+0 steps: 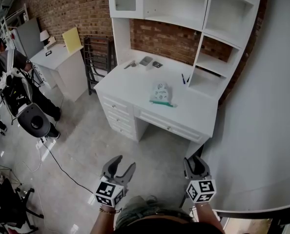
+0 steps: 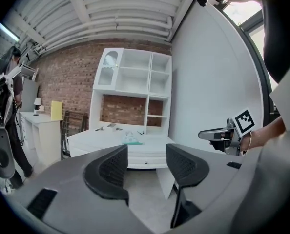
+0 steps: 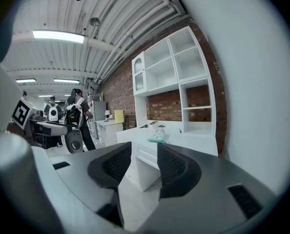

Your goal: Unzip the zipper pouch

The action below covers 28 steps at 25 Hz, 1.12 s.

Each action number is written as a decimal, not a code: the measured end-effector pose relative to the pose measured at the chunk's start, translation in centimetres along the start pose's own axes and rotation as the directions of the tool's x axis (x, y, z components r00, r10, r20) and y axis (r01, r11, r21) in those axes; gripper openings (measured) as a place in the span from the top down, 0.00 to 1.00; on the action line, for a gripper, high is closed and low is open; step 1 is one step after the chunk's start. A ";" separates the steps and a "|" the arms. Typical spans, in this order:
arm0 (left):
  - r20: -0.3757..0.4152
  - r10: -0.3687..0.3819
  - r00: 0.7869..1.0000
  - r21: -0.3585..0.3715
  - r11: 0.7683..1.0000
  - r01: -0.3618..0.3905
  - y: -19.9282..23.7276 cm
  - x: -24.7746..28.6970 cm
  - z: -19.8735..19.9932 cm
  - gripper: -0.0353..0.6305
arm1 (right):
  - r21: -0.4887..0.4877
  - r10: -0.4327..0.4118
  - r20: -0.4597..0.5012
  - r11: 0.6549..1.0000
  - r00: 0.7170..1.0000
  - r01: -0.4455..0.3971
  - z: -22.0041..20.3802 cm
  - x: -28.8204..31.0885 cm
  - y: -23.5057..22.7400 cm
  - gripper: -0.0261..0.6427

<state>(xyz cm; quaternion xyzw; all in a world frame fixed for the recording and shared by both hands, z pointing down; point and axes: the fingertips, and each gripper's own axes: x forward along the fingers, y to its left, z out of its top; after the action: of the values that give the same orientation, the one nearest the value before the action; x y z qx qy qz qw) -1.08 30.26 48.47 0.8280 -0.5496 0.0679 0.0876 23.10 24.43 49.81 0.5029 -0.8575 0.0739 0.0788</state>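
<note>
Approaching seems the step: left claw (image 1: 124, 164) and right claw (image 1: 195, 163), lower frame, stand narrowly parted, empty; next, reach the pouch (image 1: 160, 94) on the desk (image 1: 128, 84) mid-frame.

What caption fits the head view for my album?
Left tool and right tool, both open and empty, face a pouch on the white desk.

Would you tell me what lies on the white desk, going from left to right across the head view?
In order: small metallic object → flat grey object → zipper pouch → blue pen.
</note>
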 end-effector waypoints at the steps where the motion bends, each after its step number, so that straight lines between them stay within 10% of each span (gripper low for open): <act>1: 0.006 -0.012 1.000 0.003 1.000 0.012 -0.2 -0.1 0.1 0.58 | -0.001 0.012 0.002 1.000 1.000 -0.012 0.0 0.0 0.3 0.70; 11: 0.080 -0.069 0.994 -0.014 0.997 0.070 -0.9 0.4 1.2 0.12 | 0.002 0.098 0.030 0.995 0.995 -0.099 0.4 1.0 1.8 0.28; 28: 0.013 -0.156 0.988 0.088 0.984 0.154 -1.5 2.2 0.9 0.09 | 0.008 0.157 0.060 0.987 0.986 -0.158 1.4 2.3 1.1 0.20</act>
<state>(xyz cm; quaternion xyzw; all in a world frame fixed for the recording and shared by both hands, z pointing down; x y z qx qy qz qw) 1.18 28.65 47.93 0.8720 -0.4809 0.0764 0.0509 20.93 22.73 48.88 0.4361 -0.8961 0.0702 0.0440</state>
